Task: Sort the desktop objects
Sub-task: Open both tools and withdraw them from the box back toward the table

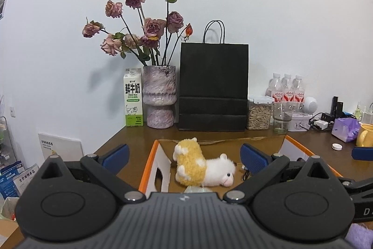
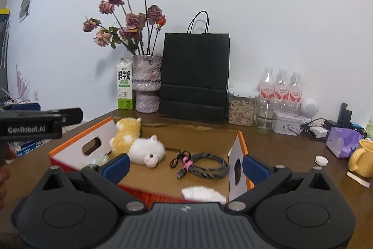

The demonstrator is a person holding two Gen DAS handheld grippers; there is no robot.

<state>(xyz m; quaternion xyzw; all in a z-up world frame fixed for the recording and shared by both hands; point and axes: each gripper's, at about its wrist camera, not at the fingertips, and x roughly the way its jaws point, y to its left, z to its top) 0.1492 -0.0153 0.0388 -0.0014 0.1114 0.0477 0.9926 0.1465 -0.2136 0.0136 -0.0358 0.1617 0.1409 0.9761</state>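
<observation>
Left gripper (image 1: 184, 153) spread wide, nothing held; right gripper (image 2: 186, 165) likewise wide, nothing touched. Both hung over cardboard box (image 2: 77, 144) on desk (image 2: 279, 151). Plush toy (image 2: 139, 146), coiled cable (image 2: 207, 168), white tissue (image 2: 202, 194) already laid inside. Between-picks step judged; next, reach called for toward loose items right: small white cap (image 2: 321, 160), yellow mug (image 2: 362, 161).

An open cardboard box with orange-edged flaps (image 2: 240, 146) sits on the brown wooden worktop (image 2: 291, 151). Inside, a yellow-and-white plush alpaca (image 2: 137, 144) lies at the left, a coiled black braided cable (image 2: 205, 166) to its right, and a crumpled white tissue (image 2: 202, 194) nearest the camera. Behind the box, a black paper bag (image 2: 194, 76) stands against the wall.
</observation>
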